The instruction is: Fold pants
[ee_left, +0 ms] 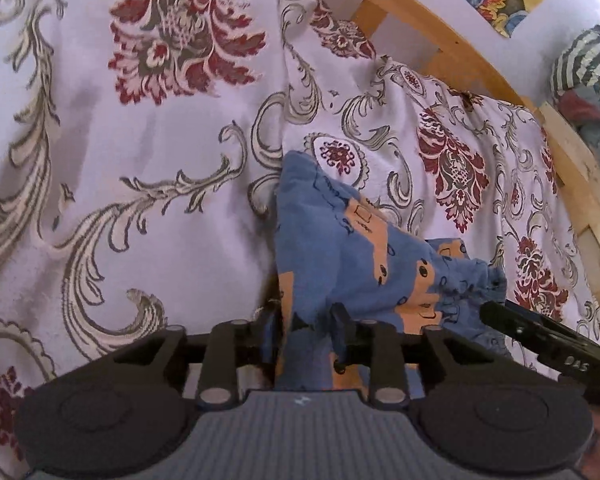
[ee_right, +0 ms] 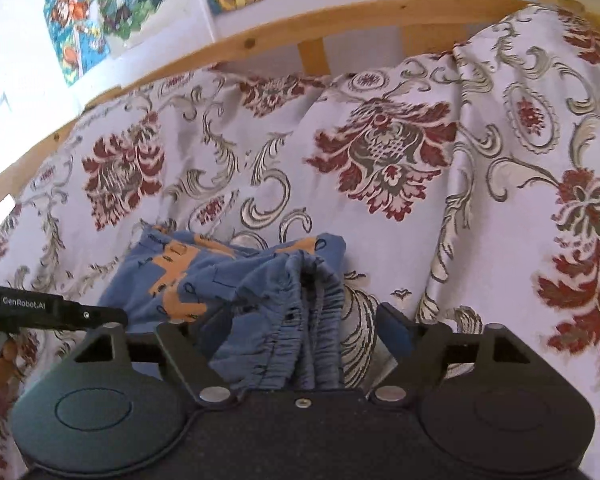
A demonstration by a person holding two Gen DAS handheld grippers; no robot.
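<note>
Left gripper (ee_left: 306,332): jaws drawn close, pinching the blue-and-orange pants (ee_left: 340,248); cloth runs off toward 12 o'clock. Right gripper (ee_right: 300,332): jaws spread wide around the gathered waistband (ee_right: 312,320), no clear clamp. Pants bunched on floral bedspread (ee_right: 380,168). Beyond, wooden bed rail (ee_right: 340,12), then wall posters (ee_right: 108,4).

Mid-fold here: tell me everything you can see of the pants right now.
The pants are small, of soft blue cloth with orange patches and dark outline prints. They lie bunched and creased on the flowered bedspread. The gathered elastic waistband sits between the fingers of the right gripper, which stand apart. The left gripper is closed on a fold of cloth. The legs cannot be told apart.
</note>
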